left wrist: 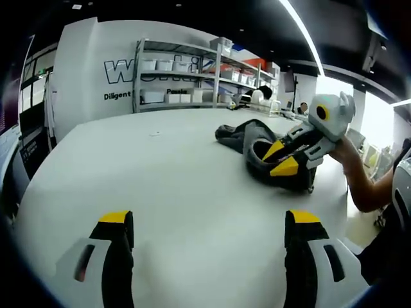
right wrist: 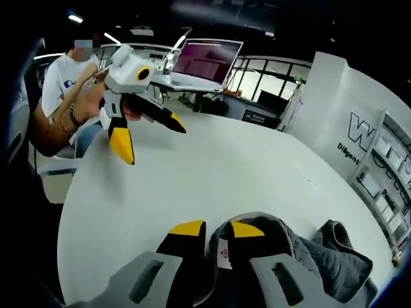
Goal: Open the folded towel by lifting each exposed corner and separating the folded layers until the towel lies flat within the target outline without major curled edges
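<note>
A dark grey towel (left wrist: 239, 135) lies crumpled on the white table (left wrist: 160, 173), toward its right side. My right gripper (left wrist: 281, 159) is shut on a bunched fold of the towel and holds it just above the tabletop. In the right gripper view, my right gripper (right wrist: 217, 232) has a towel (right wrist: 321, 256) edge with a small white label between its yellow tips, and the rest trails off to the right. My left gripper (left wrist: 209, 221) stands wide open over bare table, well short of the towel. From the other side, the left gripper (right wrist: 149, 140) hangs open above the table (right wrist: 225, 173), held by a hand.
Metal shelves with white bins (left wrist: 192, 77) stand behind the table against a lettered white wall. A lit screen (right wrist: 205, 61) sits beyond the table's far edge. A person in a white shirt (right wrist: 61, 83) stands at the table's left edge.
</note>
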Demonstrator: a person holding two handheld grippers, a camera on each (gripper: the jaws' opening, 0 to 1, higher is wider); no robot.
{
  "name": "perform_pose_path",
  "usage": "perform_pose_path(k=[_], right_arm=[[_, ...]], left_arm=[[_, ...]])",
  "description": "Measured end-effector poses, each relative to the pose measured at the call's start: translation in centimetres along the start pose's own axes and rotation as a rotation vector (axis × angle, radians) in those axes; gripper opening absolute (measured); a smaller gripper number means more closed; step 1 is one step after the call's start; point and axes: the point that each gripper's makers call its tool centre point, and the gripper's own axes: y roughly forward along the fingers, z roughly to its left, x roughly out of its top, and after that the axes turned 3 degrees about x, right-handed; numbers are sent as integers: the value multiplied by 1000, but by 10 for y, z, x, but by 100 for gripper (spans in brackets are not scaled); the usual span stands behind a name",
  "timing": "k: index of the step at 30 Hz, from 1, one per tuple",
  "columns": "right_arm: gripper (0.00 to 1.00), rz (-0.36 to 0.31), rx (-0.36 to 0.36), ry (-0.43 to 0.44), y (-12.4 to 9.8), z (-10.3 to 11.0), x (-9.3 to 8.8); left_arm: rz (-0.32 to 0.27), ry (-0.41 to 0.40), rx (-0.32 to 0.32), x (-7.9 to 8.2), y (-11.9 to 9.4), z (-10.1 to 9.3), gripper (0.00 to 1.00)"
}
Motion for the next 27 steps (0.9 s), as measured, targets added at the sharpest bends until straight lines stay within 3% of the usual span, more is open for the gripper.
perform_pose_path(k=[4,6,15,17,26,27], right_arm=[[20,22,-4,-19,2,6,-7],[25,-13,-20,-2,0,7,-2],[65,-60,-126,63,-23,4,5],[70,-64,-141,71,-28,5,3],[99,-44,-260,159,-69,3,-20],[99,-40,-267,169,-72,3,-23]], left_arm=[[-8,-7,3,2,2,1,94],[-14,-12,-2,4,3,0,94],[-4,6,-22,11,13,-7,94],[-2,9,-27,12,16,-9,94],[16,67,-74,25,36,-29,94],[18,74,-80,26,38,-32,94]])
